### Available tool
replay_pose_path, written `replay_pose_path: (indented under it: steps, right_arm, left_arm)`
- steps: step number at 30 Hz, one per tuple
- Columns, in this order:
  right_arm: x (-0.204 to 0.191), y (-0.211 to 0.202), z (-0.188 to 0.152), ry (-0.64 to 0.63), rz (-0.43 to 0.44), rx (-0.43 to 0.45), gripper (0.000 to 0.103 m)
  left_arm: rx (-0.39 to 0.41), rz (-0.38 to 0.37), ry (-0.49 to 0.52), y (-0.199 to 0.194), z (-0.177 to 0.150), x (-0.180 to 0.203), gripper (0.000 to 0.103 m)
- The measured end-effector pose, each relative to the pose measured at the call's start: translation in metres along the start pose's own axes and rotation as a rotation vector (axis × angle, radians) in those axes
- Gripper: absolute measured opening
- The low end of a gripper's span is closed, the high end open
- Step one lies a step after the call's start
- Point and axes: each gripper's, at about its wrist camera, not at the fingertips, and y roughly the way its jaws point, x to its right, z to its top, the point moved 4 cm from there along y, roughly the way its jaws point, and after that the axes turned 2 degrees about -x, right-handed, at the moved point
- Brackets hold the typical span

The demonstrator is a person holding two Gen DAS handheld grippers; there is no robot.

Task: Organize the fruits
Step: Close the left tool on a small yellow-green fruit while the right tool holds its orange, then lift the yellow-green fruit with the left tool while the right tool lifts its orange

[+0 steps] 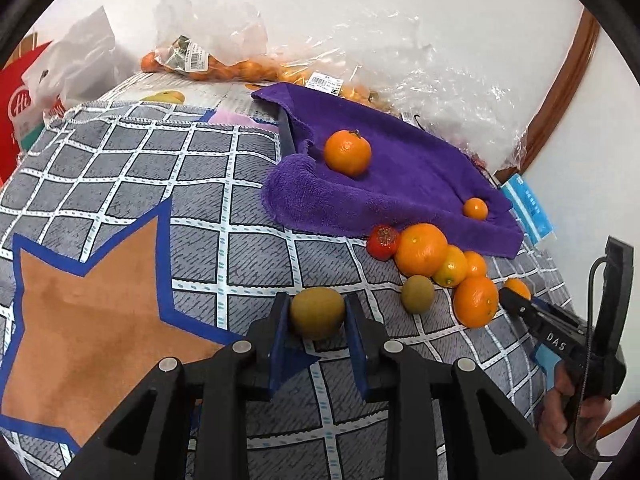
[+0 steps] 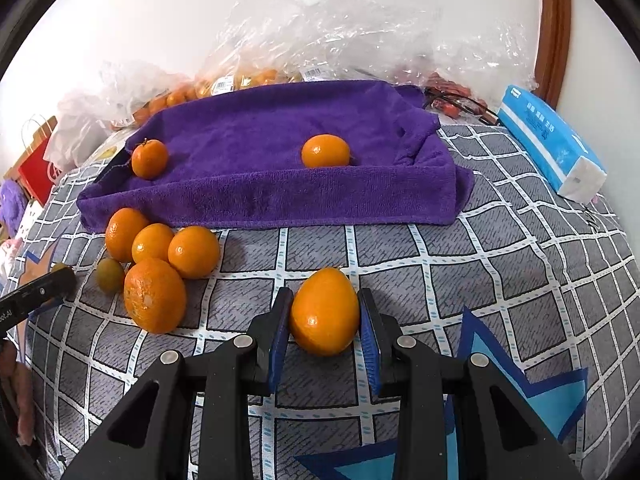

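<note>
I have a kiwi [image 1: 317, 312] clamped between the pads of my left gripper [image 1: 318, 320], just over the checked cloth [image 1: 160, 168]. My right gripper [image 2: 325, 320] is closed on an orange [image 2: 325, 312] above the same cloth. A loose pile of oranges [image 2: 160, 256] sits beside the purple towel [image 2: 260, 160], which holds two more oranges [image 2: 325, 151]

"DAS" on the right tool [image 1: 516, 300]; "Hi" on red bag [image 1: 16, 108].
</note>
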Motion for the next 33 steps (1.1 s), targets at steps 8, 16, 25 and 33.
replay_pose_path:
  steps: [8, 16, 25, 33]
  right_arm:
    - [-0.002, 0.001, 0.0, -0.023, -0.034, -0.005, 0.032]
    - [-0.001, 0.002, 0.0, -0.027, -0.038, -0.006, 0.032]
    - [-0.003, 0.0, 0.0, -0.03, -0.045, -0.001, 0.032]
    - [-0.001, -0.005, 0.001, -0.016, -0.051, 0.017, 0.032]
  left_arm:
    - [-0.005, 0.02, 0.021, 0.001, 0.001, 0.004, 0.026]
    - [-0.003, 0.019, 0.023, 0.002, 0.002, 0.004, 0.026]
    - [0.051, 0.016, 0.004, -0.009, 0.002, -0.001, 0.026]
    - [0.095, 0.027, 0.007, -0.018, 0.003, -0.001, 0.026]
